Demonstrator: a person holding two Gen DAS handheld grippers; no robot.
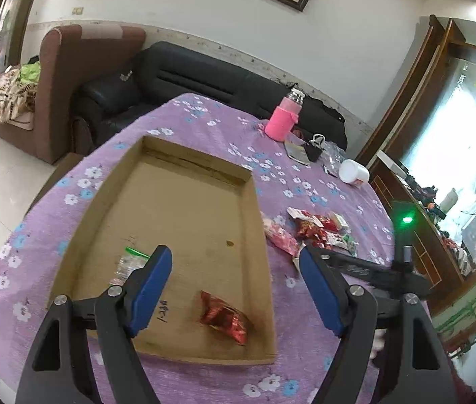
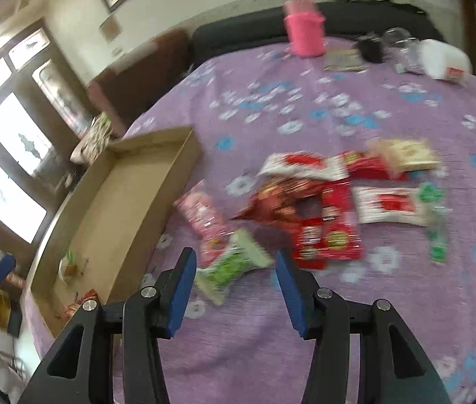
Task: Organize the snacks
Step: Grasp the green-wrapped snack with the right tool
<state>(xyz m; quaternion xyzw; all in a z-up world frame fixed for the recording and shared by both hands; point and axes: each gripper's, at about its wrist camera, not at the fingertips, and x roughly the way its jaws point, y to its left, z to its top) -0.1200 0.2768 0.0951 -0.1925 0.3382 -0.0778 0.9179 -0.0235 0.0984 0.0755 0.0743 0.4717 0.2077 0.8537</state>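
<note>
Both grippers are angled down at the purple flowered tablecloth (image 1: 204, 128). Over the shallow cardboard tray (image 1: 184, 202) the left gripper (image 1: 234, 269) has its blue pads spread wide with nothing between them; a crumpled red foil snack (image 1: 224, 316) lies on the tray floor below them, and a clear packet with a green strip (image 1: 130, 262) sits partly behind the left-hand pad. Just beside the tray's edge, the right gripper (image 2: 234, 269) has its pads parted, neither pressing anything, at the near end of a green-and-white wrapper (image 2: 231, 269) lying on the cloth. Beyond that wrapper spreads the pile of snacks (image 2: 322, 202), red, white and pink packets overlapping. This view is badly smeared, so no print on the packets can be read. At the table's far side stand a pink bottle (image 1: 285, 118) and a white tub (image 1: 354, 171) on its side.
</note>
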